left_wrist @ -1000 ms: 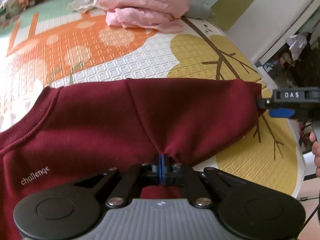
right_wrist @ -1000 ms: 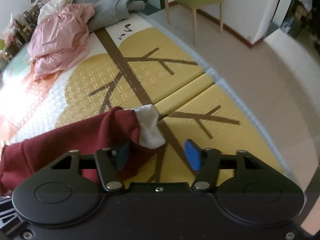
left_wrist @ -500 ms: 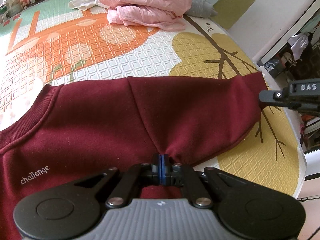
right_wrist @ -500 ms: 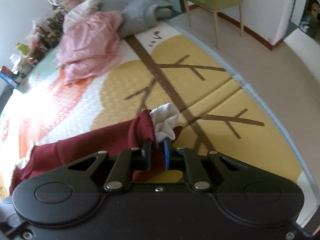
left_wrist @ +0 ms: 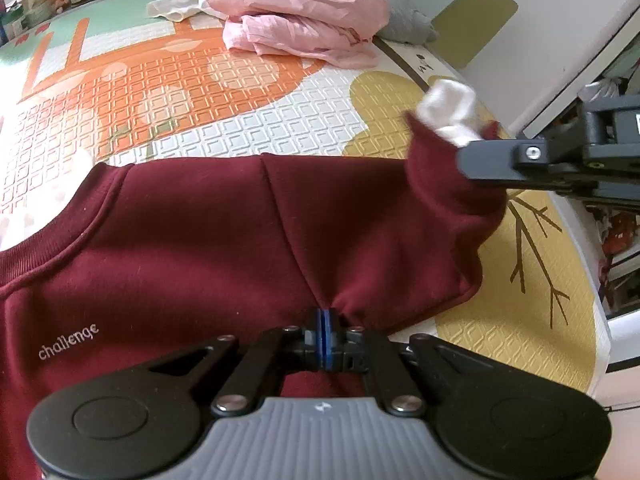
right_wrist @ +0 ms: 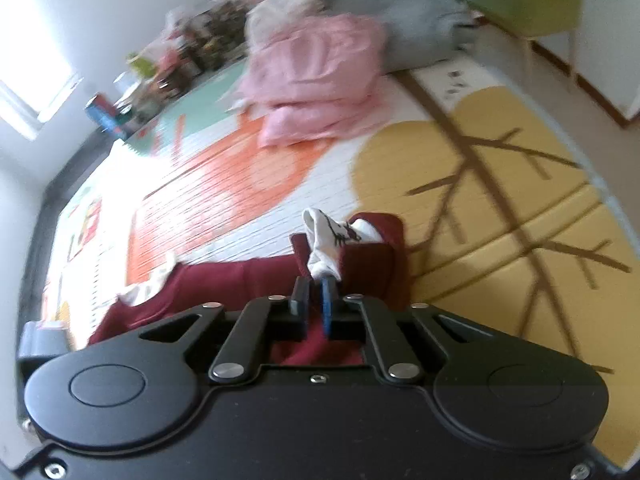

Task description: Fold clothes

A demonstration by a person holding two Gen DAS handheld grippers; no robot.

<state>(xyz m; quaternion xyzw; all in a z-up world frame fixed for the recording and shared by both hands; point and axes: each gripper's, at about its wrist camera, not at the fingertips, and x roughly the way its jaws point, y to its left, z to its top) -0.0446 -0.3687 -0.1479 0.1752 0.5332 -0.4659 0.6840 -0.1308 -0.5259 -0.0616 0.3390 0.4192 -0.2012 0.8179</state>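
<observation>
On a patterned play mat lies the maroon sweatshirt; the left gripper pinches its underarm seam, the right gripper clamps the raised cuff. The thin cuff bite could slip mid-fold

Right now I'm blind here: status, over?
Left tongs shut on maroon sweatshirt. Right tongs shut on its cuff, lifted. Pink clothes far off.

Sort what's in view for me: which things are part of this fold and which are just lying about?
In the job:
- maroon sweatshirt
- its sleeve cuff
- left gripper, shut on the sweatshirt
- right gripper, shut on the cuff

Lying about:
- pink garment
- grey garment
- green chair
</observation>
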